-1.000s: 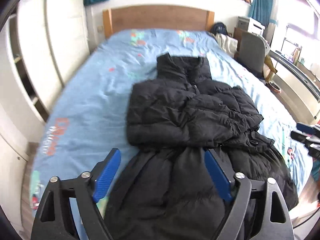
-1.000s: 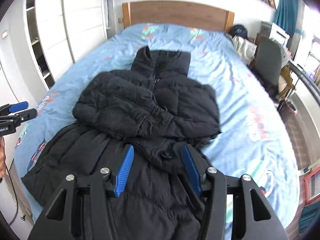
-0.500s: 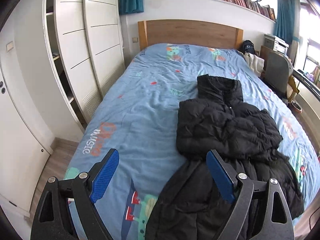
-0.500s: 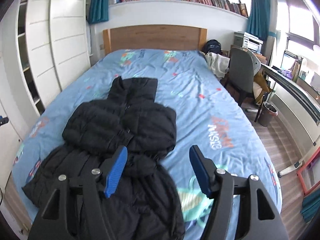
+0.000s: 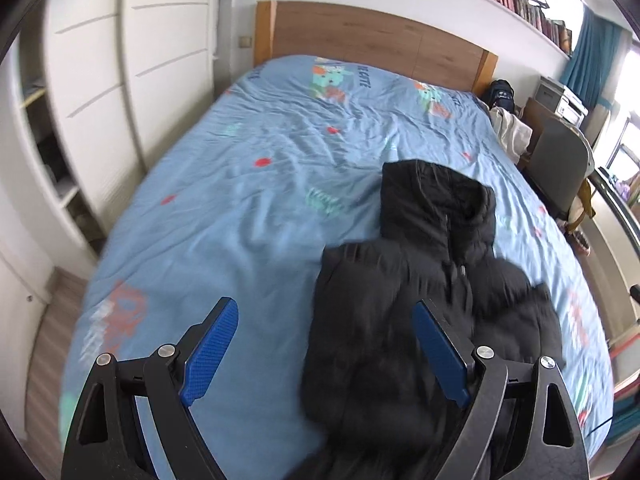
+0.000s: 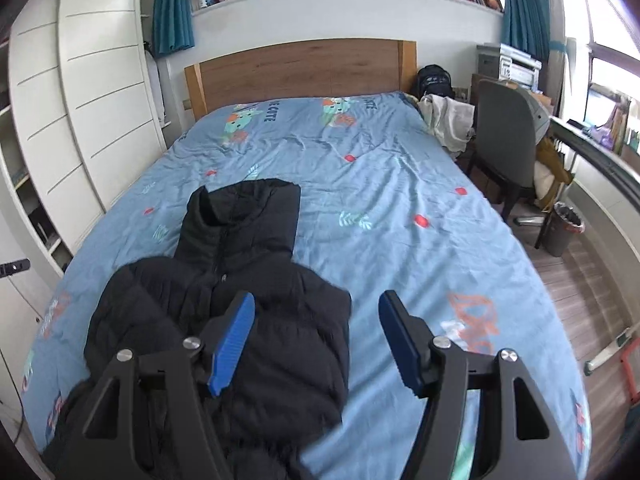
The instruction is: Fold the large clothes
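A black puffer jacket [image 5: 400, 280] lies front up on the blue bed sheet [image 5: 240, 200], collar toward the headboard and sleeves folded across its chest. My left gripper [image 5: 323, 306] hovers open above the jacket's left edge, its left finger over bare sheet and its right finger over the jacket. In the right wrist view the jacket [image 6: 240, 248] sits at the lower left of the sheet [image 6: 400, 200]. My right gripper [image 6: 316, 297] is open above the jacket's right edge, with nothing pressed between its blue pads. The jacket's hem is hidden behind the gripper frames.
White wardrobe doors [image 5: 120, 100] line the bed's left side. A wooden headboard [image 6: 304, 68] stands at the far end. To the bed's right are a grey chair [image 6: 504, 140], a waste bin [image 6: 564, 232], piled clothes [image 6: 448, 120] and wood floor [image 6: 592, 280].
Both grippers have swung outward from over the jacket's middle: the left to its left edge, the right to its right edge. The right jaws stand wider than a second ago.
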Motion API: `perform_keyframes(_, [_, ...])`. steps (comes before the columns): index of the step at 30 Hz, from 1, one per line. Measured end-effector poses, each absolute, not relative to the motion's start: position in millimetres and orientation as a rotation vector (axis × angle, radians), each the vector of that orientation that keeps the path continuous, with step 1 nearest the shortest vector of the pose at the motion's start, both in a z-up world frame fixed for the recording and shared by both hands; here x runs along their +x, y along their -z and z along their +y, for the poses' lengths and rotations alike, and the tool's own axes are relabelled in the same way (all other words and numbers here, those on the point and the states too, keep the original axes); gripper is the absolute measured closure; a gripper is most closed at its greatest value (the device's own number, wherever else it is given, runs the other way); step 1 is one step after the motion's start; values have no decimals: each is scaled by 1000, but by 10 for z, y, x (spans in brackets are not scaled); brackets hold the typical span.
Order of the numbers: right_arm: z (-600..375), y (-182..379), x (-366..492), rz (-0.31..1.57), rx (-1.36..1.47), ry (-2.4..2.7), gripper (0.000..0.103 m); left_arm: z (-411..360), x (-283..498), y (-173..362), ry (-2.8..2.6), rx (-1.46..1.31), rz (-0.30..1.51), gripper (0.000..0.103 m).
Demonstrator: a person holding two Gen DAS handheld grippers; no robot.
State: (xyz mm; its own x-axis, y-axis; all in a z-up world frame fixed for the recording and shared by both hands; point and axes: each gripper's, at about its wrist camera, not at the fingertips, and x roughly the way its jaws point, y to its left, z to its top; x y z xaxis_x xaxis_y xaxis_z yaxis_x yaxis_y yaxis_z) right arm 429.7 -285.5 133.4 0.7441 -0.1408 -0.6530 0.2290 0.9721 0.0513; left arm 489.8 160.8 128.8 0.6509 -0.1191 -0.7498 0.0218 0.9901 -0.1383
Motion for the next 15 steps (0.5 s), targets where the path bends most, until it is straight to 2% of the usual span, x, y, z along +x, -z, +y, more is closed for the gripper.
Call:
perform_keyframes(7, [-3237,-723,5741,699,323,151,40,1197,6380,-848,132,-175,943,15])
perform_keyframes(15, [-3252,-133,7014,774,374,87,39,880,7460,-353,205,-335,990,15])
